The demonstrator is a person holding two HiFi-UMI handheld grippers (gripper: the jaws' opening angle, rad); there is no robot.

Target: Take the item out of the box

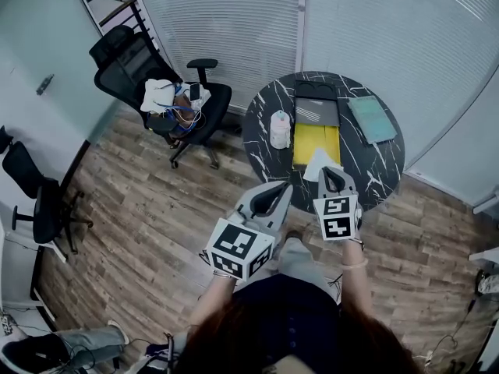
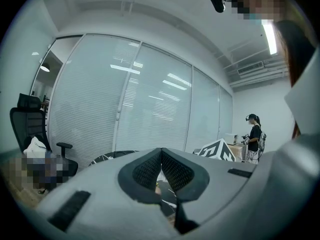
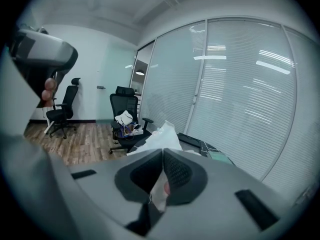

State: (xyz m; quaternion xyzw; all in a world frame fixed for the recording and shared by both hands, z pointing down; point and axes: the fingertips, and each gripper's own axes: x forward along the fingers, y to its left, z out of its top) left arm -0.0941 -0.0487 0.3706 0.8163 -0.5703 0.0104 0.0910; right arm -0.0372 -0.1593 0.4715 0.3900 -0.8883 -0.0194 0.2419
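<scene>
White bag [image 3: 159,137] pinched in right claw [image 3: 163,151] at the table's [image 1: 261,131] near edge; left claw [image 2: 161,151] pressed together, empty.

Quick tally: two claws, a left claw [image 1: 277,190] and a right claw [image 1: 333,174], two black office chairs [image 1: 129,57] [image 1: 35,197], one round desk [image 1: 263,117], one open box [image 1: 315,114], one white bottle [image 1: 280,129], one teal notebook [image 1: 373,119], one white bag [image 1: 316,164].

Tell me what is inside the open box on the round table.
Inside the box only a flat yellow surface shows. Its near end is covered by the white item that the right gripper holds, so nothing there can be seen.
</scene>
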